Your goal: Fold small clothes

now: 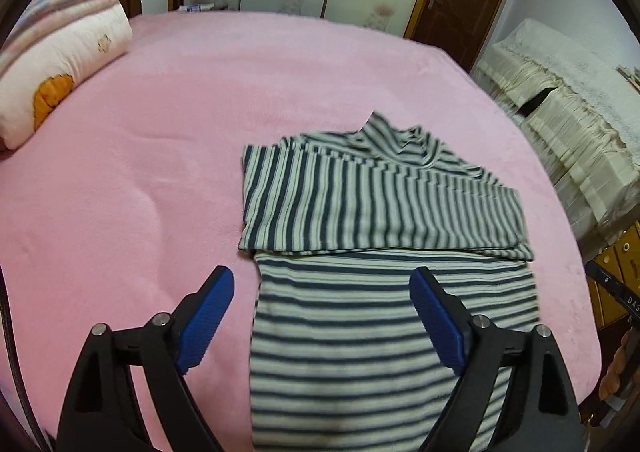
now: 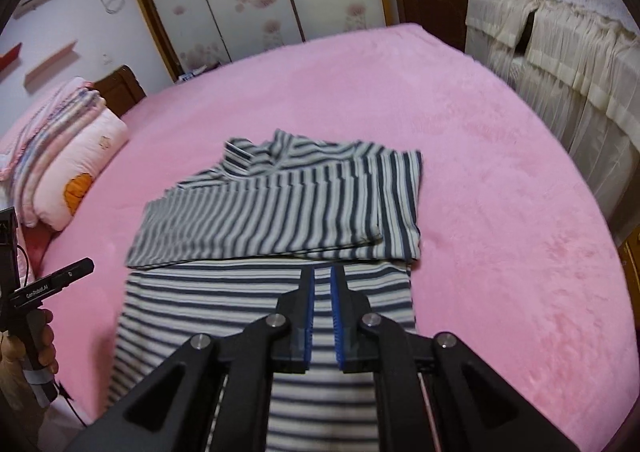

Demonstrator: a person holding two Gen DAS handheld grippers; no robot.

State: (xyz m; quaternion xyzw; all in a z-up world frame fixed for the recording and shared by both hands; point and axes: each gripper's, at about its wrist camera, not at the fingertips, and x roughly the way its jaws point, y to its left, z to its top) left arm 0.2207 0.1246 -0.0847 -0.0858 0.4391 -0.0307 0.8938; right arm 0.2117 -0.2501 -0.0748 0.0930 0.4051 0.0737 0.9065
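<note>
Both grippers hang above the striped top [image 1: 380,204], and neither has cloth in it. Our left gripper [image 1: 322,316] stands spread wide, its blue pads [image 1: 206,322] well apart with nothing between them. Our right gripper [image 2: 323,316] is nearly closed, only a narrow slit showing between its pads [image 2: 335,316], and the stripes seen through that slit lie below, not pinched.

We see the top lying flat on the pink bed cover [image 1: 168,132], its sleeves folded across the chest into a band and the collar at the far end, with the lower body stretching back under both tools. A pillow [image 1: 60,80] sits well apart at the bed's head.

We judge the knit light, limp and a little stretchy; it should sag between two hold points and drag on the fleecy cover rather than slide. We would take the near hem at its two corners, one per gripper, pinching both layers, then carry it over the sleeve band, since one central pinch would likely bunch the cloth
</note>
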